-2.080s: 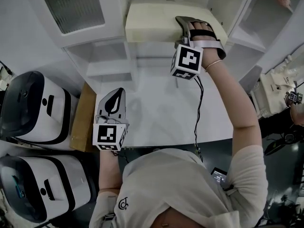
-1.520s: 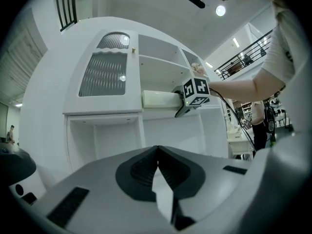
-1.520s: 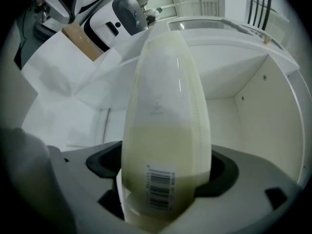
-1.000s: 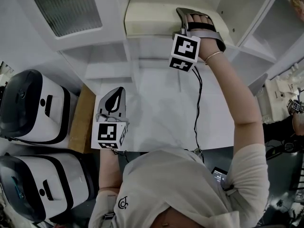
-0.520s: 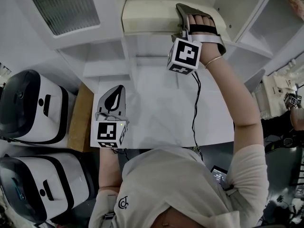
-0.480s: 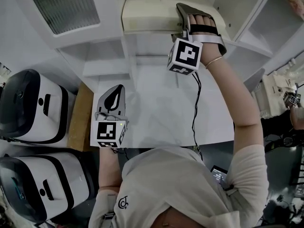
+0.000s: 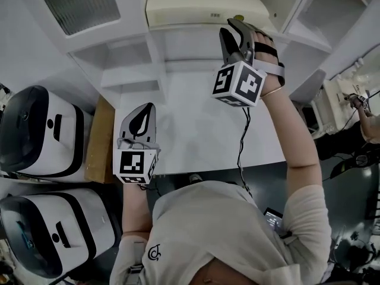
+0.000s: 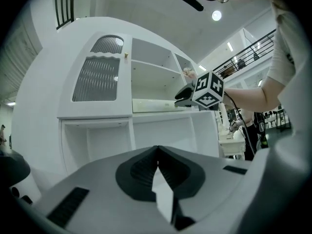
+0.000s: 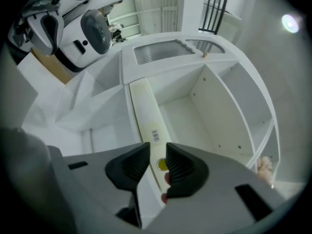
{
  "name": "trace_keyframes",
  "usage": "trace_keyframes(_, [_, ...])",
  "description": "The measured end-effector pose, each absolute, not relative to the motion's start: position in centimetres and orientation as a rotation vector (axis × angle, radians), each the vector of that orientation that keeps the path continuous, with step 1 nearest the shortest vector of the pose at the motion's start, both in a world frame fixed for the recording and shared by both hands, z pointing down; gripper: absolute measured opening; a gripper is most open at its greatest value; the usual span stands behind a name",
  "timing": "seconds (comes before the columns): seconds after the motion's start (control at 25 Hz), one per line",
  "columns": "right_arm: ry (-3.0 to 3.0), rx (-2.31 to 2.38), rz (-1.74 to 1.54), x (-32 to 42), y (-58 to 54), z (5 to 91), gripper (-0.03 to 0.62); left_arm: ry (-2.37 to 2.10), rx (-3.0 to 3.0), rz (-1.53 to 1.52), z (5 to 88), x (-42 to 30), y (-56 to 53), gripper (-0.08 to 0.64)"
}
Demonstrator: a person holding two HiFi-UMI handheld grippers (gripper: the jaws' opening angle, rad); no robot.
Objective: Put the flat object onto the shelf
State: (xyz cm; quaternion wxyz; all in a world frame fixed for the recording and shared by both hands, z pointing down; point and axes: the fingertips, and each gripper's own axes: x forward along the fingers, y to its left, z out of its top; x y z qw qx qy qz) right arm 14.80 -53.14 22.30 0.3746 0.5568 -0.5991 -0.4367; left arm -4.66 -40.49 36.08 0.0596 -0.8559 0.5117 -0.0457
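The flat cream box (image 7: 202, 8) is already lying on the shelf (image 7: 178, 35) of the white cabinet (image 8: 95, 115). It is stretching along the front lip, and its narrow front face, with a barcode label and a round yellow sticker, is turning toward the right claw (image 9: 157, 164). That claw is hanging just in front of the box with its jaws closing. A narrow gap is showing between them and they are pinching nothing, because the box is sitting beyond the tips, not between them. The left claw (image 8: 157, 152) is idling low over the desk (image 7: 202, 141), its jaws pressed together on nothing.

To my eye the box is looking stiff and fairly light: wide, thin and smooth-skinned, so it is probably sliding easily on the painted board. If it is needing another nudge, the middle of that thin front edge is looking like the place to pinch. Taking a corner is likely to be swinging it round.

The compartment's side walls are hemming the box in. A louvred door (image 7: 77, 5) is sitting to the left. Two white-and-black machines (image 7: 41, 135) and a cardboard box (image 7: 98, 144) are standing beside the desk, well apart from the shelf. A cable (image 7: 242, 135) is trailing from the right claw across the desk. Nothing is standing between claw and box.
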Motion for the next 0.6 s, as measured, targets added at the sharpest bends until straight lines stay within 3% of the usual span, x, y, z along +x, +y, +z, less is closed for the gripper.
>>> trace_keyframes(0.08, [-1.554, 1.513, -1.122, 15.6, -51.7, 22.1, 0.012, 1.533, -2.594, -0.133, 35.8, -4.3, -40.0, 0.012])
trace_keyframes(0.6, [-2.041, 1.773, -0.715, 19.0, -43.7, 27.3, 0.008, 1.428, -2.597, -0.099, 34.2, -1.1, -38.5, 0.012])
